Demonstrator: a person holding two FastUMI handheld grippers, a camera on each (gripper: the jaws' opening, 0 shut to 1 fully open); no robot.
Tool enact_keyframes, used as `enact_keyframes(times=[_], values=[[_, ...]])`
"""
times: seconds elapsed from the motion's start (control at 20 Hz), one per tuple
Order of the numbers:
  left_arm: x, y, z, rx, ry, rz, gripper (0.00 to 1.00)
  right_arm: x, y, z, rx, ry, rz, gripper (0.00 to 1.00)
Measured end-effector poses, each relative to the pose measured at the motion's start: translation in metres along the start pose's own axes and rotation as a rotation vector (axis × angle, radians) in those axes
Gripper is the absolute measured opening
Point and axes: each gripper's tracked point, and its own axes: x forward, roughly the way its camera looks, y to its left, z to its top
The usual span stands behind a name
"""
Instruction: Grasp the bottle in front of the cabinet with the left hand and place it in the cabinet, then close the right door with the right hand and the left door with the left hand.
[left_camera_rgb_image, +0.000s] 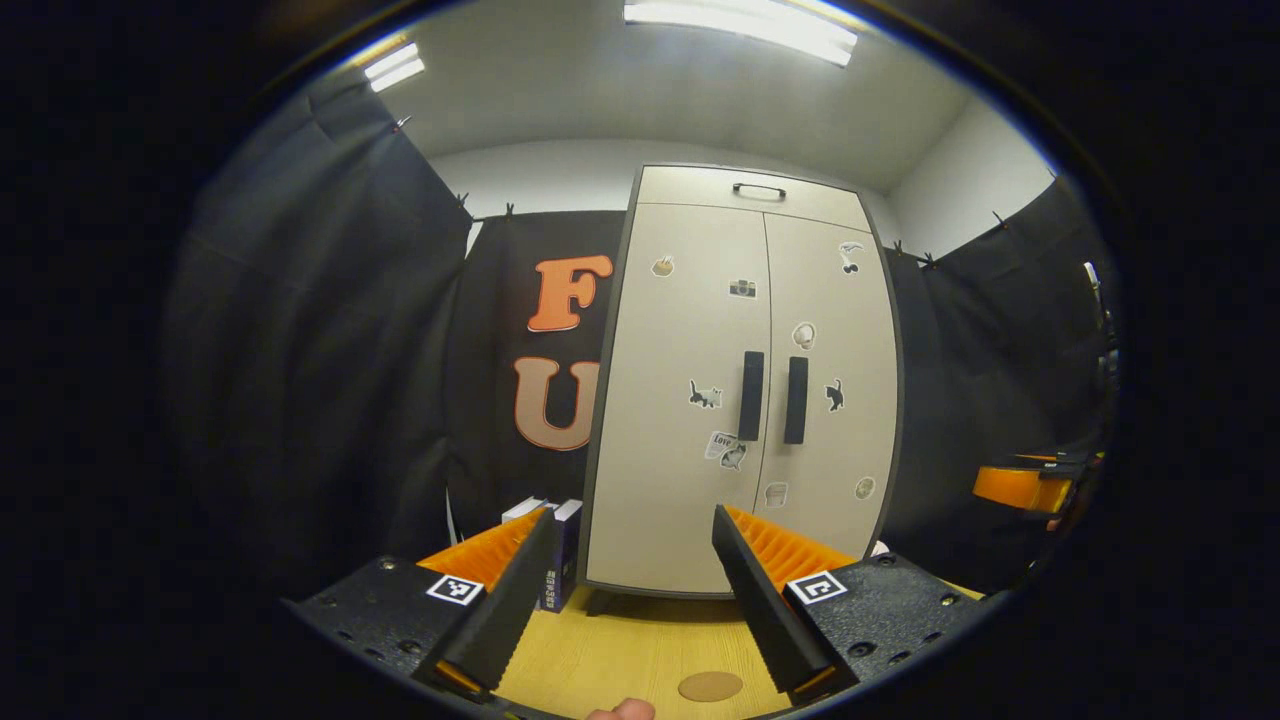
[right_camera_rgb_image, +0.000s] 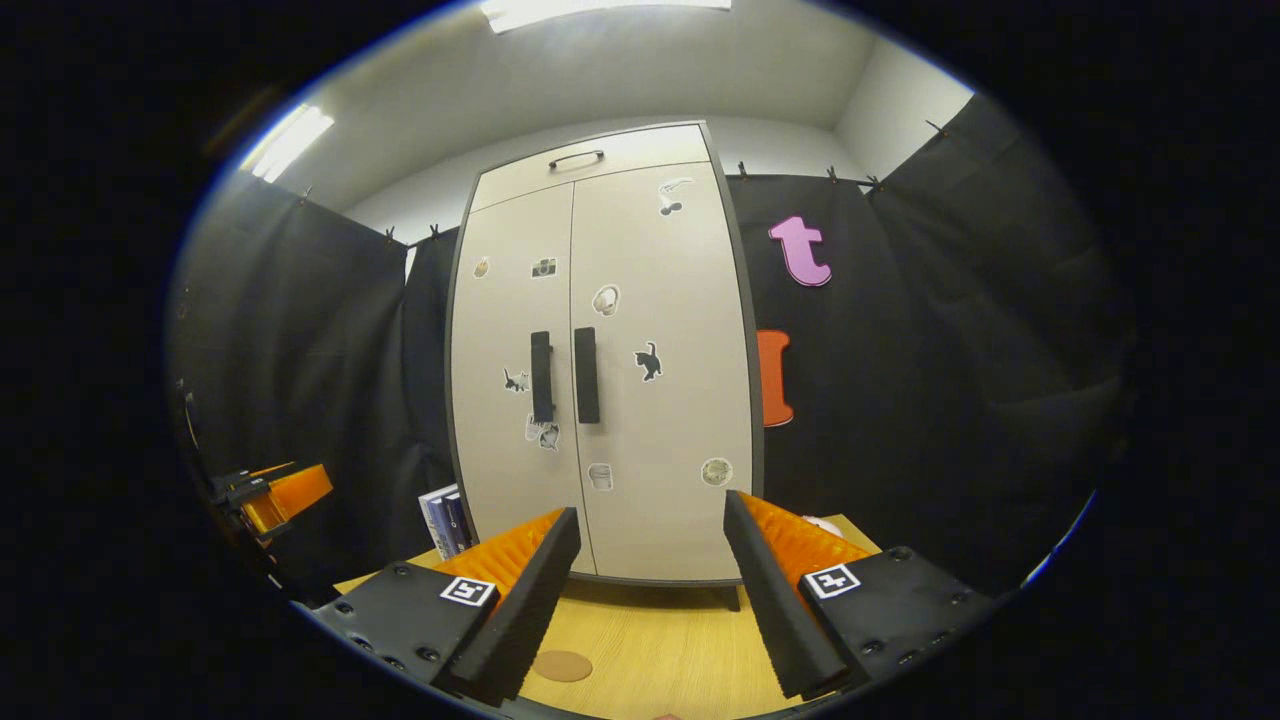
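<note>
Nearest to me in the left gripper view, my left gripper (left_camera_rgb_image: 625, 600) has its fingers spread wide with nothing between them, hovering over the wooden desk (left_camera_rgb_image: 620, 650). A round brown coaster (left_camera_rgb_image: 710, 686) lies flat on the desk between those fingers, and a fingertip (left_camera_rgb_image: 622, 710) pokes in at the bottom edge.

Over in the right gripper view, my right gripper (right_camera_rgb_image: 650, 605) is also spread apart and holding nothing, with the same coaster (right_camera_rgb_image: 562, 666) just beside its left finger.

Farther off, at the right edge of the left gripper view, there's my right gripper (left_camera_rgb_image: 1025, 487) held off to the side; likewise the left gripper (right_camera_rgb_image: 272, 497) shows at the left edge of the right gripper view.

Beyond the fingers stands the cabinet (left_camera_rgb_image: 745, 385), upright on the desk on short feet. Both doors are flush shut: the left door (left_camera_rgb_image: 680, 400) and the right door (left_camera_rgb_image: 835, 390) meet at the middle, each with a dark vertical handle (left_camera_rgb_image: 751, 396) beside the seam. Stickers dot both doors, a black cat (left_camera_rgb_image: 834, 395) among them. A top panel with a small handle (left_camera_rgb_image: 759, 189) sits above the doors.

Left of the cabinet's foot, some small boxes (left_camera_rgb_image: 560, 560) stand on the desk against the black cloth. The bottle I cannot see; with the doors closed, I cannot tell where it is.
</note>
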Motion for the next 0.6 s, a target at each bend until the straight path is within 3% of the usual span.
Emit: enact_keyframes(times=[0.6], values=[[-0.0035,-0.0023,0.0072,-0.006,-0.034,-0.018,0.95,-0.0078,-0.0078,-0.0007,0.021,-0.008,-0.031,0.96]])
